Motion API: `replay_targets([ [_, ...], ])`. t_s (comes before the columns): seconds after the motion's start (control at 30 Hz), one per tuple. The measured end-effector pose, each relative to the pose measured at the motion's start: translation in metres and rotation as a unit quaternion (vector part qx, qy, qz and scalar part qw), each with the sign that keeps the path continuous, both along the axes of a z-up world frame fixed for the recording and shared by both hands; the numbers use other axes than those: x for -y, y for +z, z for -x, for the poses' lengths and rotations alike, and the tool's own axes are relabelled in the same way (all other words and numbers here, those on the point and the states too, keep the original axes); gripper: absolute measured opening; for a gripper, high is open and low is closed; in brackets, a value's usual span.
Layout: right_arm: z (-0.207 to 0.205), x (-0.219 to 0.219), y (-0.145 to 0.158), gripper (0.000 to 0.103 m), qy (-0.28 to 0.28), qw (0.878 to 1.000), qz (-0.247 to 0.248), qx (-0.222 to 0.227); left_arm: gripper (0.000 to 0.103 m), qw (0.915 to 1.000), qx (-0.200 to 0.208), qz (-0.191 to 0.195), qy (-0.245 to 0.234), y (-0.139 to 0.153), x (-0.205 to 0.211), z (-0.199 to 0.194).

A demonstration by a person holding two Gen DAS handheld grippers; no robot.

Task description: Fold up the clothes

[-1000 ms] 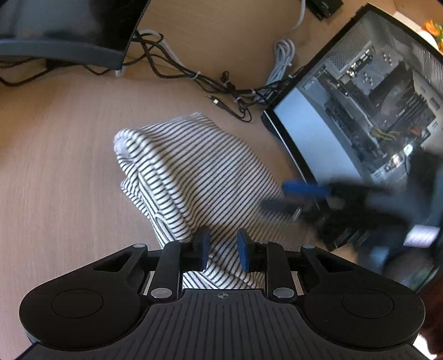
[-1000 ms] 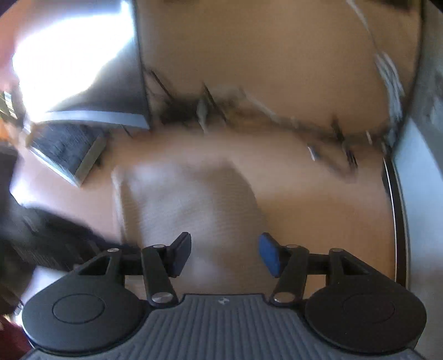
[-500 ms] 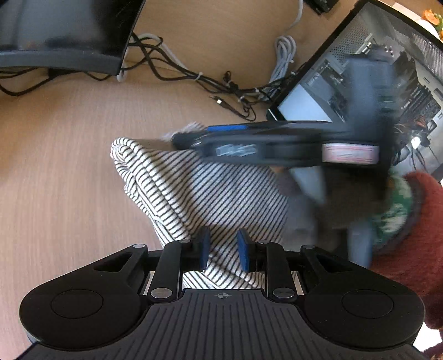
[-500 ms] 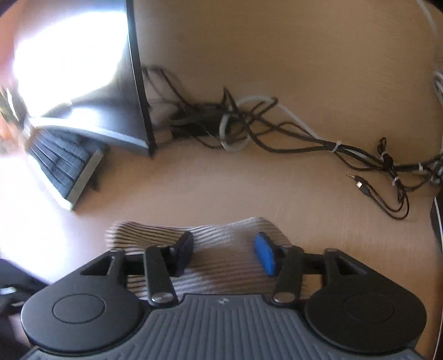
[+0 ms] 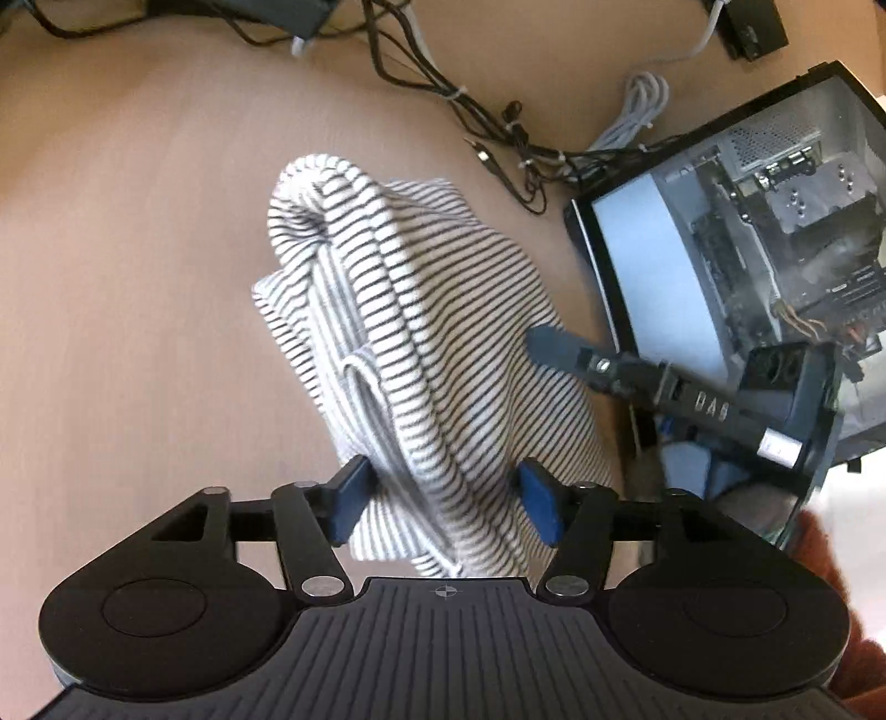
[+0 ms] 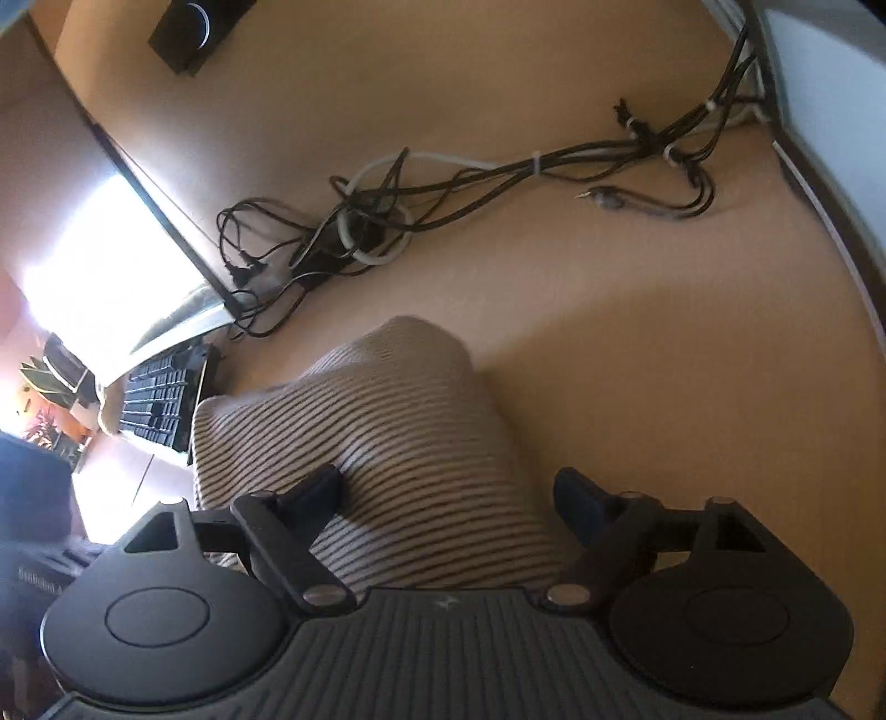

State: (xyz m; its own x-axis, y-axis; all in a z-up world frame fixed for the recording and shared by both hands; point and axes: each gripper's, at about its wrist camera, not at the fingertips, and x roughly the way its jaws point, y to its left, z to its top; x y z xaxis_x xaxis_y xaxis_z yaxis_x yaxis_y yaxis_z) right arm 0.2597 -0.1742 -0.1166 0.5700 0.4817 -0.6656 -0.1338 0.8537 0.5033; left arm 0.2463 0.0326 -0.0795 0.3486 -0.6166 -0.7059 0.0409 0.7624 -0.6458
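Observation:
A black-and-white striped garment (image 5: 421, 332) lies bunched in thick folds on the wooden desk (image 5: 111, 277). My left gripper (image 5: 443, 498) is open, its blue pads on either side of the garment's near end. My right gripper (image 6: 448, 493) is open over the same garment (image 6: 398, 410), its left finger pressing on the cloth. In the left wrist view the right gripper's finger (image 5: 559, 343) rests against the garment's right edge.
A glass-sided computer case (image 5: 747, 249) stands right of the garment. A tangle of cables (image 6: 387, 221) lies on the desk behind it. A monitor (image 6: 111, 221) and a keyboard (image 6: 160, 399) stand to the left. A small black box (image 6: 194, 27) sits far back.
My left gripper has opened from nearly shut and let the cloth go. The garment now lies more bunched and rolled. My right gripper has swung from across the garment's top to its right side.

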Motion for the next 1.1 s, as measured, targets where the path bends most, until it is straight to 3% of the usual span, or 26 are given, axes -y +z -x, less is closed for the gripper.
replay_targets([
  [0.13,0.015,-0.009,-0.006,0.078,-0.031,0.999,-0.023,0.004,0.066,0.9984,0.003,-0.002,-0.057,-0.003,0.0,-0.014],
  [0.2,0.031,-0.009,-0.001,0.073,-0.077,0.997,-0.021,0.002,0.064,0.9956,0.016,0.004,-0.092,-0.005,0.0,-0.025],
  [0.33,0.069,-0.015,0.022,0.064,-0.17,0.985,-0.003,0.015,0.063,0.9829,0.049,0.012,-0.177,-0.004,0.017,-0.05],
  [0.43,0.084,-0.026,0.032,0.064,-0.234,0.971,0.043,0.034,0.061,0.9742,0.078,0.006,-0.212,-0.002,0.037,-0.068],
  [0.57,0.08,-0.034,0.013,0.069,-0.313,0.945,0.09,0.005,0.058,0.9622,0.128,-0.041,-0.237,0.002,0.064,-0.081],
  [0.73,0.084,-0.064,0.011,0.076,-0.275,0.95,0.145,0.015,0.059,0.9519,0.157,-0.063,-0.256,0.007,0.072,-0.076],
  [0.83,0.087,-0.082,0.01,0.082,-0.25,0.952,0.178,0.021,0.057,0.9505,0.166,-0.066,-0.254,0.009,0.07,-0.073],
  [0.93,0.09,-0.1,0.009,0.082,-0.225,0.951,0.21,0.027,0.057,0.9491,0.187,-0.076,-0.242,0.02,0.064,-0.066],
  [1.0,0.091,-0.112,0.009,0.071,-0.208,0.95,0.231,0.031,0.057,0.9487,0.216,-0.071,-0.219,0.035,0.056,-0.06],
  [1.03,0.092,-0.118,0.008,0.057,-0.2,0.949,0.242,0.033,0.057,0.9486,0.227,-0.061,-0.211,0.043,0.052,-0.057],
  [1.1,0.094,-0.13,0.008,0.051,-0.183,0.947,0.263,0.038,0.057,0.9486,0.238,-0.034,-0.206,0.055,0.051,-0.056],
])
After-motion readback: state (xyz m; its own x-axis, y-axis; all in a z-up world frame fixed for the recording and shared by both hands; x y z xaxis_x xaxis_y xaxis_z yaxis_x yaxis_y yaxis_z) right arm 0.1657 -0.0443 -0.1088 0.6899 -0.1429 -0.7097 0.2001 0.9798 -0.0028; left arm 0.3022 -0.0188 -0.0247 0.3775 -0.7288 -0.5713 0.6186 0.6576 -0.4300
